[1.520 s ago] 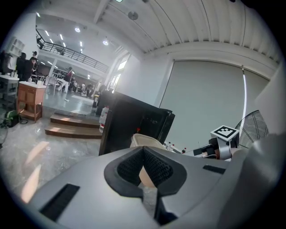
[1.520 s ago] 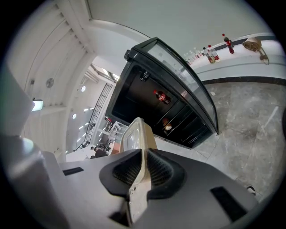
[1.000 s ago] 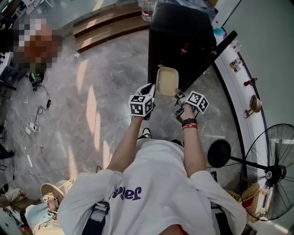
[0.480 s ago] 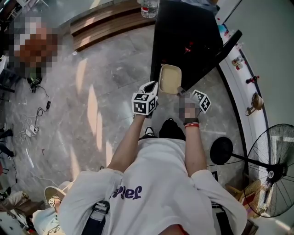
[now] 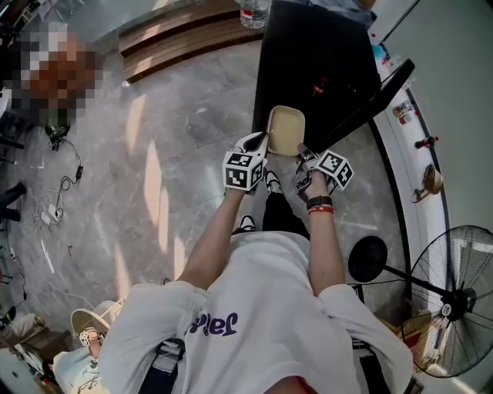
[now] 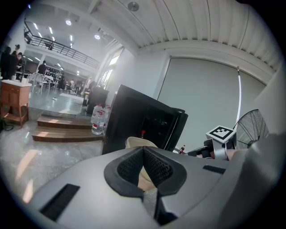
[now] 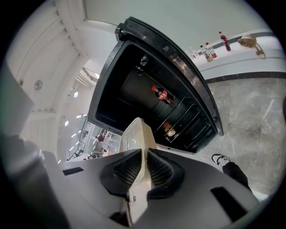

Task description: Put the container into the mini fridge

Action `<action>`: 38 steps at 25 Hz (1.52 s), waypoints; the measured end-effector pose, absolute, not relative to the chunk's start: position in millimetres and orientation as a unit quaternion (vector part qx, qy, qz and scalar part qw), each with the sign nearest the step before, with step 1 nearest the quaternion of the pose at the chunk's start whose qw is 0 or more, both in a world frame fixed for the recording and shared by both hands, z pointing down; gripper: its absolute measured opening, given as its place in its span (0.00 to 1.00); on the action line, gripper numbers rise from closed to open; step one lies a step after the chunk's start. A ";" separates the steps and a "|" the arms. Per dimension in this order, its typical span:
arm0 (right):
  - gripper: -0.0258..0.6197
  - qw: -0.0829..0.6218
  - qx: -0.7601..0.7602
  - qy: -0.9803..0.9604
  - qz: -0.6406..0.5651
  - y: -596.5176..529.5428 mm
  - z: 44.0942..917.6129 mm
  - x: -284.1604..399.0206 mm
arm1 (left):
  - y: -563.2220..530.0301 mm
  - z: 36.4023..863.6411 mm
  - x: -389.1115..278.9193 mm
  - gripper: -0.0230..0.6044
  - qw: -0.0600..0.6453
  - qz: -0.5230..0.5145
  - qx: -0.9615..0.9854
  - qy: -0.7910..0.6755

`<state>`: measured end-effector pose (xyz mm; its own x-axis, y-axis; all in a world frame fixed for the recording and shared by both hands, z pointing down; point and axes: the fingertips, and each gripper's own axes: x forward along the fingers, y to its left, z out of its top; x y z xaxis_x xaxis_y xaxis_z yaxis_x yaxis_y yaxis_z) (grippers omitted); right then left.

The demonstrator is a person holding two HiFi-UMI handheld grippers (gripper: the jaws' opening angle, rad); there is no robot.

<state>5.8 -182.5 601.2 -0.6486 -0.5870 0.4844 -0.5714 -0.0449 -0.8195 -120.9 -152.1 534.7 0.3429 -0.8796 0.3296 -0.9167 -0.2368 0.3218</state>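
The floor (image 5: 177,154) is grey and shiny, with bright patches of light on it. Brown wooden steps (image 5: 177,38) run along its far edge, and water bottles (image 5: 253,11) stand just beside them. Black cables (image 5: 65,185) lie near the floor's left edge. A big round fan (image 5: 451,308) stands at the near right corner on a round black foot (image 5: 368,259). A white ledge (image 5: 420,177) curves along the right edge. Little bottles (image 5: 402,112) and a brown basket (image 5: 431,178) sit on it.
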 end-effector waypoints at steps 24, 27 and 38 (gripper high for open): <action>0.12 0.002 -0.406 0.700 -0.588 -281.4 644.4 19.3 | -208.7 590.3 -113.5 0.07 0.259 0.071 0.767 -0.583; 0.12 -0.003 -0.406 0.702 -0.584 -292.7 651.1 18.9 | -215.9 597.7 -111.1 0.07 0.260 0.072 0.766 -0.583; 0.12 -0.016 -0.416 0.706 -0.573 -325.1 670.1 19.0 | -232.4 616.9 -113.0 0.07 0.265 0.073 0.763 -0.585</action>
